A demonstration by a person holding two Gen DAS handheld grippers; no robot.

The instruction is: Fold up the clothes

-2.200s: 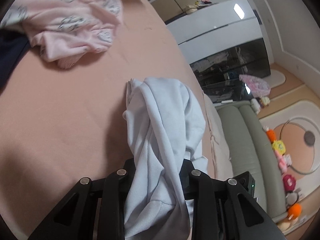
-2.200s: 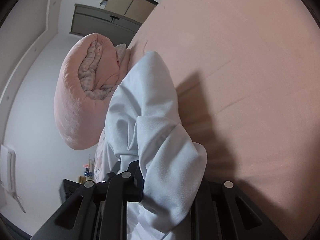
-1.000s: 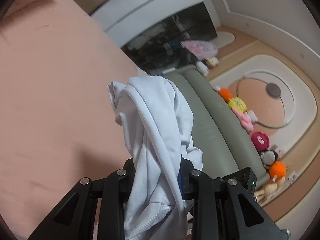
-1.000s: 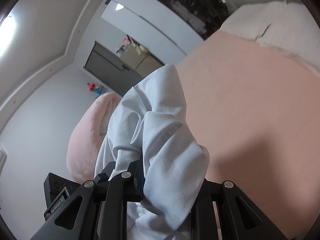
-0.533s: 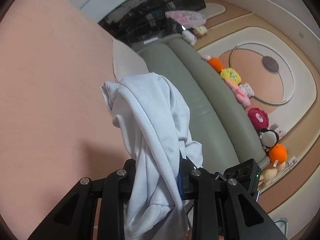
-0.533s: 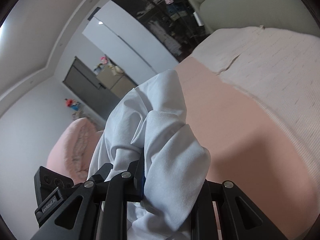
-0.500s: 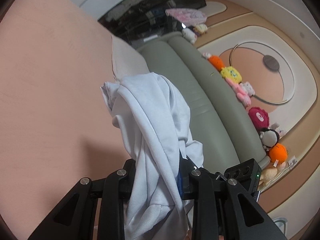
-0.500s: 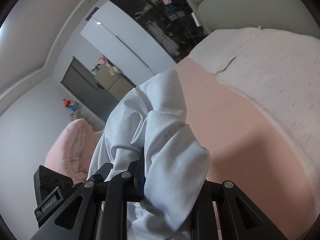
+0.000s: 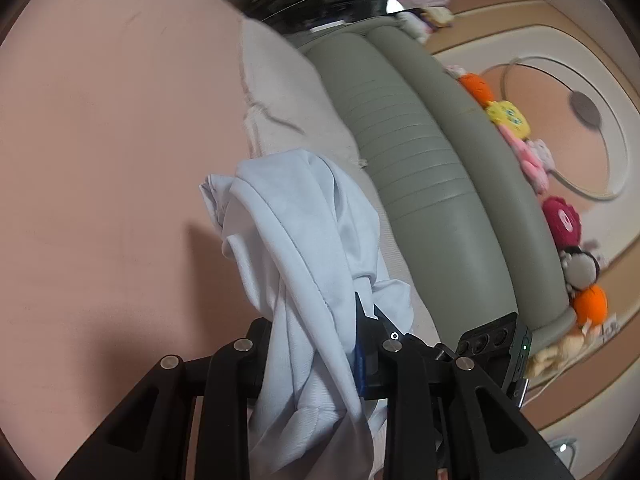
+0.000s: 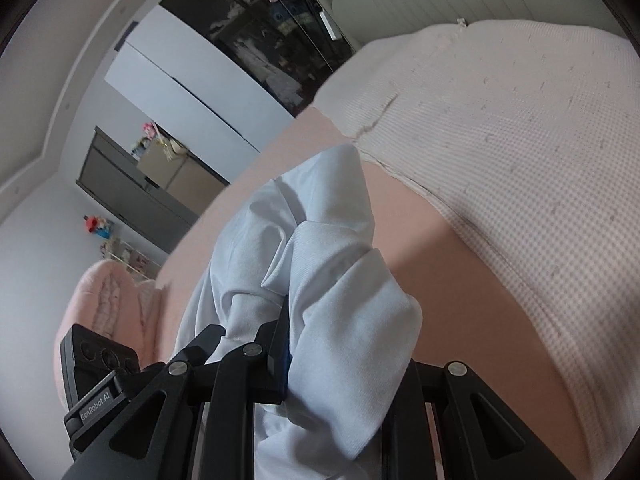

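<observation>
Above the pink bed (image 9: 100, 160), both the left gripper (image 9: 316, 344) and right gripper (image 10: 320, 360) pinch the pale blue garment (image 9: 304, 240), bunched between their jaws and hanging toward the near side.

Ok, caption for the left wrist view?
Left tongs shut on pale blue garment above pink bed sheet.

Pink sheet (image 9: 100, 140) fills 9 o'clock, checked mattress cover (image 10: 540, 168) at 3. Grey-green sofa (image 9: 432, 184) at 2 o'clock, plush toys (image 9: 560, 220) along its far edge. White wardrobe (image 10: 192, 92) and dark glass cabinet (image 10: 272, 40) at 11–12.
</observation>
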